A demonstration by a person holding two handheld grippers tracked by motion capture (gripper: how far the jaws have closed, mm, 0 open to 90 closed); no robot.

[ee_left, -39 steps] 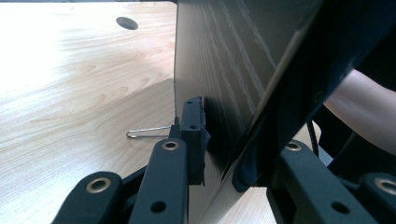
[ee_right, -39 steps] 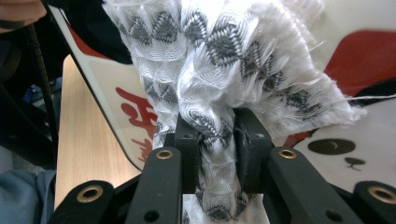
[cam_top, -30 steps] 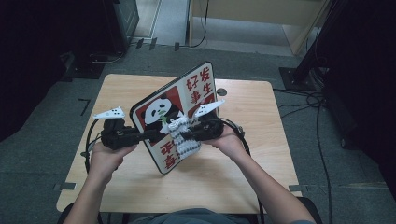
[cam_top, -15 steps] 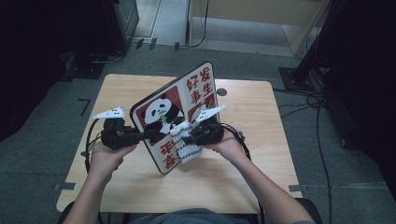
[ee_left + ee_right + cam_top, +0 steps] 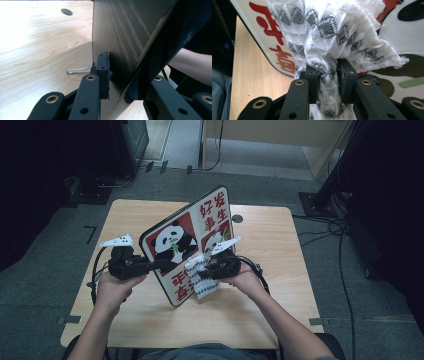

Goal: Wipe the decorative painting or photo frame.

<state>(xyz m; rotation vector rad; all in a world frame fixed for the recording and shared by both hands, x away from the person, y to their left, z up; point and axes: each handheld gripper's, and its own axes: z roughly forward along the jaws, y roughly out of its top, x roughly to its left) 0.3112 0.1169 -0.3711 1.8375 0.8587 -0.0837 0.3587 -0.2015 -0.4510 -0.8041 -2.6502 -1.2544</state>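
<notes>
A: Over the middle of the surface (image 5: 260, 235), high view — panda board (image 5: 187, 242) stands tilted on its lower edge. Left gripper (image 5: 159, 265) clamps its left edge; right gripper (image 5: 201, 270) presses a bunched cloth (image 5: 200, 280) vs. the printed face, low down near the red characters.

B: Left gripper view?

A: Fingers (image 5: 103, 68) narrow, pinching the board's edge (image 5: 130, 82); plain wood-grain back (image 5: 120, 32) faces the cam. Thin wire clip (image 5: 76, 70) lies on the surface behind, near the board; can't tell if touching.

B: Right gripper view?

A: Fingers (image 5: 312, 75) closed tight on the cloth (image 5: 329, 32), which fans out above them & sits against the board's glossy face (image 5: 412, 62).

B: How will these handle?

A: Board looks stiff, flat, prob. light but broad, so it'll want to pivot around a one-edge pinch. Glossy face prob. slick. Best hold: mid-edge, as now, w/ the bottom edge resting on the surface for support. Cloth is soft, loose-woven, frayed at the ends; gripping the bunch at its middle keeps a wad forward for wiping. Press too hard & the board could tip backward.
</notes>
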